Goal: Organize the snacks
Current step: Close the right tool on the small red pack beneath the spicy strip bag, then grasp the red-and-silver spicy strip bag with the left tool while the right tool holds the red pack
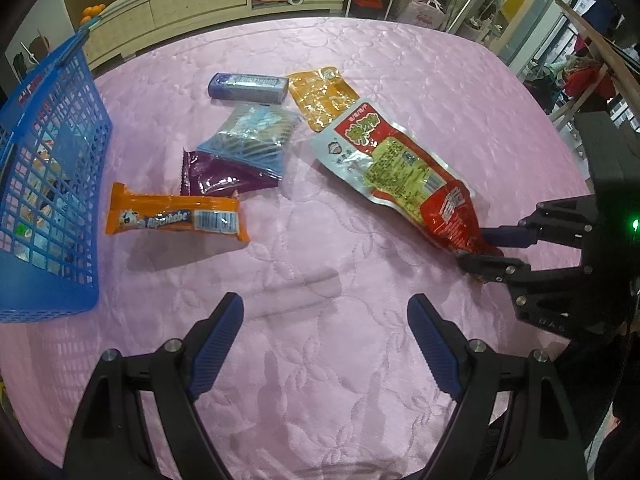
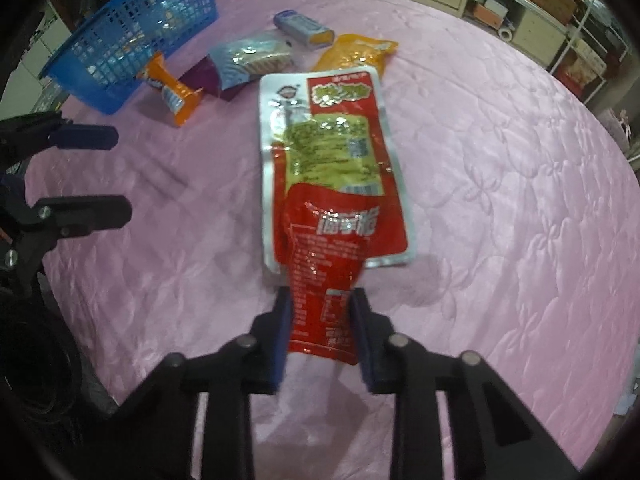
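Observation:
A long red and silver snack packet (image 2: 332, 168) lies on the pink tablecloth (image 2: 500, 200). My right gripper (image 2: 321, 320) is shut on its near red end, which is crumpled between the pads. In the left wrist view the same right gripper (image 1: 486, 246) pinches the packet (image 1: 400, 164) from the right. My left gripper (image 1: 325, 306) hangs open over bare cloth with nothing between its fingers. A blue mesh basket (image 1: 52, 184) with some snacks inside stands at the left edge.
Loose snacks lie between basket and packet: an orange candy bar (image 1: 176, 214), a purple packet (image 1: 224, 178), a light blue packet (image 1: 248, 132) lying partly over it, a blue box (image 1: 248, 87) and a yellow pouch (image 1: 322, 96). Cabinets stand beyond the table's far edge.

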